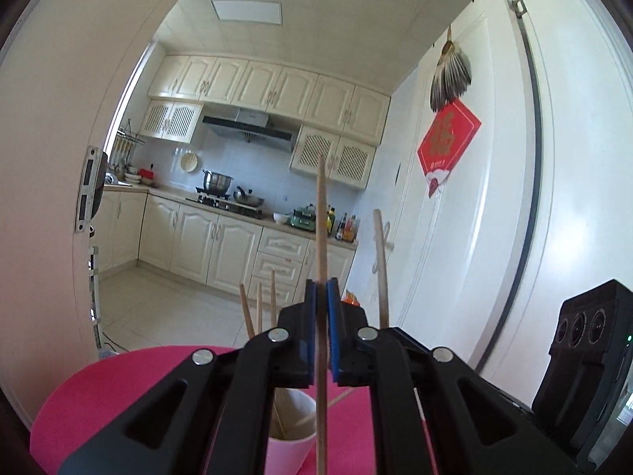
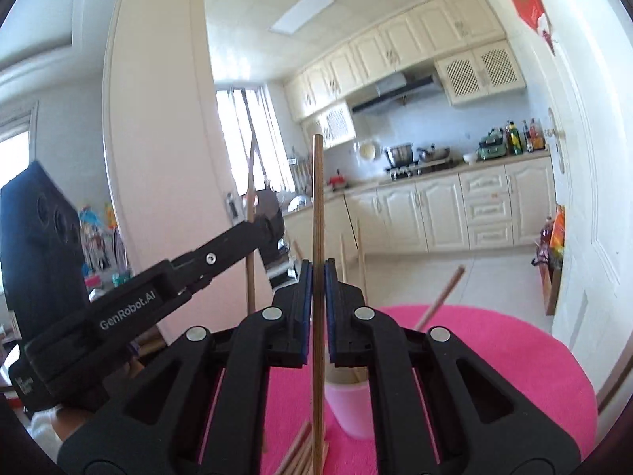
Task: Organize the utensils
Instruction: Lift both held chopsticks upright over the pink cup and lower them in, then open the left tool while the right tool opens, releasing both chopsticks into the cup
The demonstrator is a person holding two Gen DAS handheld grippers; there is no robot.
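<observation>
Chopsticks [image 1: 321, 237] upright above cup rim [image 1: 292, 435]

**Cup and chopsticks on the round table**

Cup [image 2: 350, 407] stands on table [image 2: 514, 376], well in from its far edge, several chopsticks [image 1: 259, 310] upright in it. Loose chopstick pile [image 2: 304, 455] lies on table just left of cup, toward near edge.
</observation>
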